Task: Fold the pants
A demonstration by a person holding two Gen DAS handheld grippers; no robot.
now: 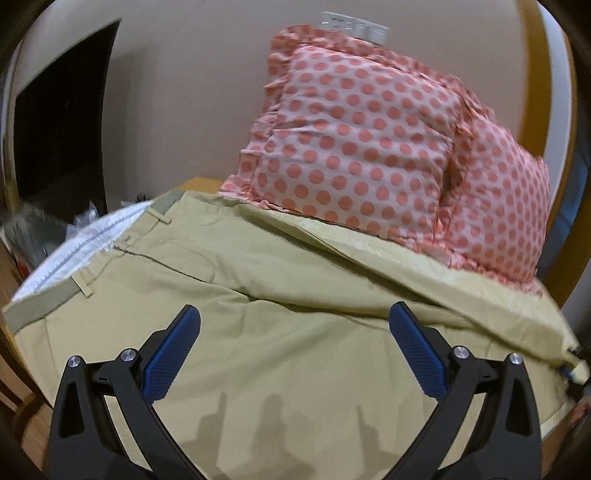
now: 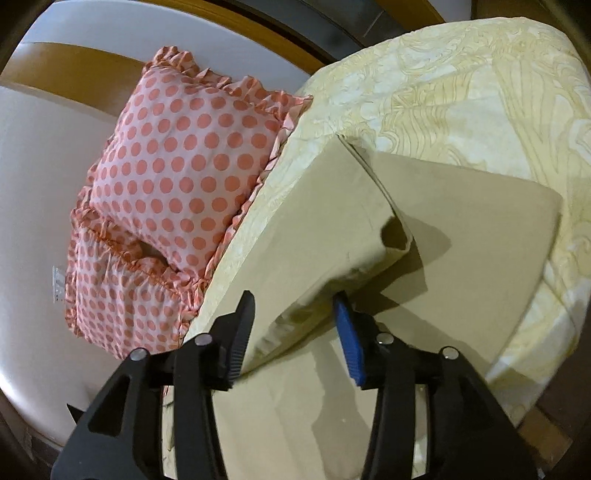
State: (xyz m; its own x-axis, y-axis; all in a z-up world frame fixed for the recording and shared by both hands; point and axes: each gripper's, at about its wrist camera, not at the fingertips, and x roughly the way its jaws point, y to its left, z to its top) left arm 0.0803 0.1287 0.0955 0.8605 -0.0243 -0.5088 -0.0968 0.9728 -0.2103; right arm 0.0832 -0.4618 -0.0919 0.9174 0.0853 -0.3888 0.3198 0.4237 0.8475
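Khaki cotton, thin and soft, is what I work with here: the pants lie spread on the bed, on a pale yellow patterned sheet, with the waistband toward the left of my left view and the legs reaching toward the far side in my right view. I judge the cloth to be light and limp, so it will not keep a shape by itself; it will sag and slide if I lift it at only one point, and a smooth weave like this can slip out of a weak pinch. The better places to take hold are the thicker parts, the waistband with its belt loops or the hem edge, where several layers give the pads something to bite. My left gripper hovers over the seat of the pants with its jaws wide apart and holds nothing. My right gripper has a raised fold of a pant leg between its fingers; the jaws stand half apart, and I cannot tell if they really pinch the cloth. Two dotted pink pillows lean near the pants. I can read no brand or label; a white plate on the wall is too blurred.
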